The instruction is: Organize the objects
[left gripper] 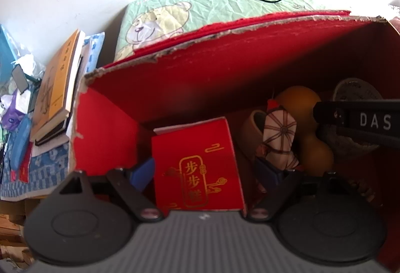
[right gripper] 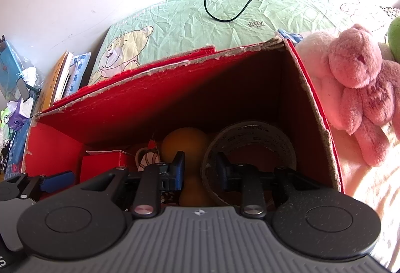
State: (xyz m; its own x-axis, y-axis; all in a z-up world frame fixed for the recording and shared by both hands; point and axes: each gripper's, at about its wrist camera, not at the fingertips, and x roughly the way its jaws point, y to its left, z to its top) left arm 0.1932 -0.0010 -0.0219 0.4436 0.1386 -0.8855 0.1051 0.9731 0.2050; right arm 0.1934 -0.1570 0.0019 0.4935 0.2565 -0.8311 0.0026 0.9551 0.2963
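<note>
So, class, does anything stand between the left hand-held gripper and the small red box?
Nothing visible does. The small red box sits between the fingers of the left hand-held gripper; the gourd and tape roll lie off to its right.

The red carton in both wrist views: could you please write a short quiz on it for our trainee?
1. Multiple choice: what stands between the fingers of the left claw?
A. a small red box with gold lettering
B. a banana
C. a mug
2. True or false: the tape roll lies inside the red carton.
3. Which soft toy lies outside the carton, to its right in the right wrist view?

Key: 1 A; 2 true; 3 the pink plush bear.
</note>
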